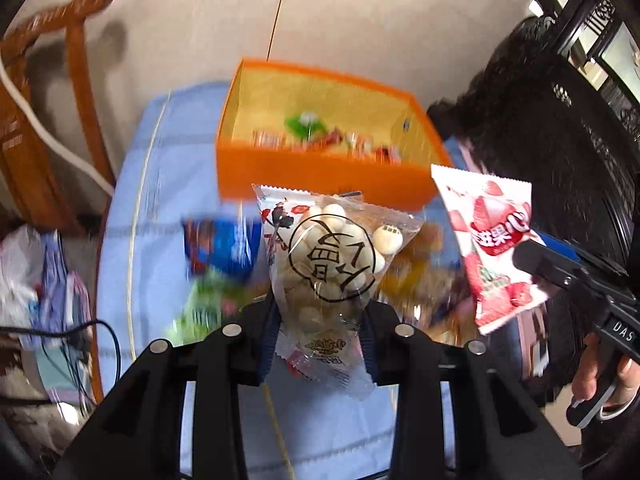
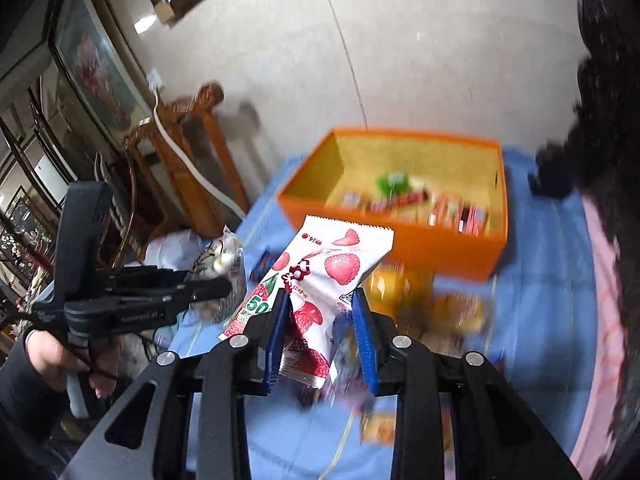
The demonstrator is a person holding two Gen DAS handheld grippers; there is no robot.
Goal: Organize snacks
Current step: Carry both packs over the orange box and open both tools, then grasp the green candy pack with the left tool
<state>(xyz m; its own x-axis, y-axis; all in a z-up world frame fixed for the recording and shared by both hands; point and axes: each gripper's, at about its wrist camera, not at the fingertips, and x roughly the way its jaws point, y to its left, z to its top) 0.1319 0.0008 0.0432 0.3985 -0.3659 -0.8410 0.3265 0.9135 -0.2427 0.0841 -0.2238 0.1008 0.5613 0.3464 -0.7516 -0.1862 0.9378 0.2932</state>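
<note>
Blue cloth [image 1: 168, 184] covers the table. Left gripper [image 1: 320, 312] is clamped on a clear bag of white balls [image 1: 336, 248]; right gripper [image 2: 320, 312] pinches a strawberry packet [image 2: 324, 268] — both lifted before the orange box [image 2: 400, 240], where small wrapped snacks [image 2: 440, 204] lie.

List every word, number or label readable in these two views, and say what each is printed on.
"DAS" on the right tongs, its body.
"50" in green on the strawberry packet.
Large Chinese characters on the clear bag of white balls, seen upside down; I cannot read them reliably.
Chinese characters on the strawberry packet: too distorted to read.
Lettering on the left tongs and on wrappers in the orange box: blurred.
</note>
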